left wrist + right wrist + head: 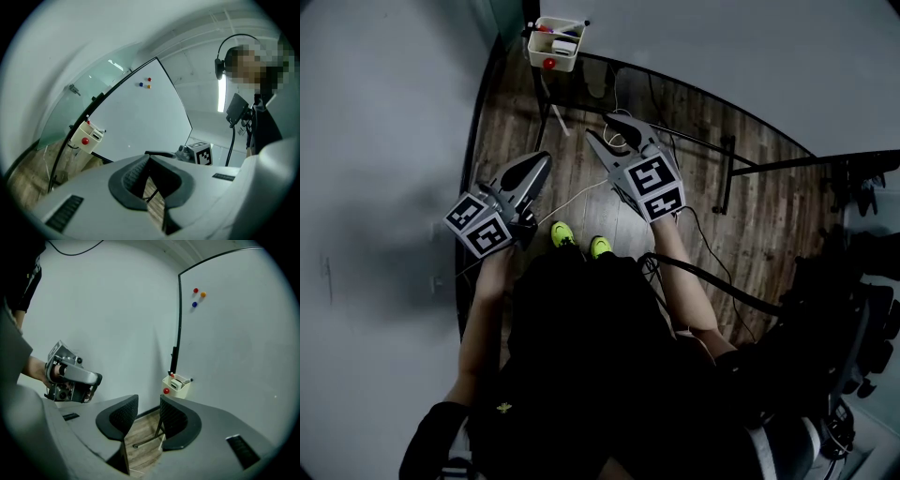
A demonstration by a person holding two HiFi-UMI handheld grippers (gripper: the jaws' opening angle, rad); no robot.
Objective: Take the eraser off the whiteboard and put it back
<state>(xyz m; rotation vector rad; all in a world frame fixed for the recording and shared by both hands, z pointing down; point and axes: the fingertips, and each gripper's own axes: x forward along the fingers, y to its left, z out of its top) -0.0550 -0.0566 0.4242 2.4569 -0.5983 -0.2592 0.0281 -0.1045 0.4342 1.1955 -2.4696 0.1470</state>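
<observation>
The whiteboard [234, 333] stands on a black frame. A white holder box [177, 386] hangs at its lower corner and also shows in the head view [555, 44]. A white block with a dark face, apparently the eraser [175, 384], sits in the box among markers. My right gripper [149, 401] is open with nothing between its pads and points toward the box from some way off. My left gripper [546, 159] is held level to its left. Its jaws [150, 159] meet at the tips and hold nothing. Both grippers are clear of the board.
Red, orange and blue magnets [195, 290] sit high on the board. A red magnet [166, 391] sticks to the box's front. The board's black stand legs [727, 173] and a white cable [581, 192] lie over the wood floor. A grey wall [384, 141] runs along the left.
</observation>
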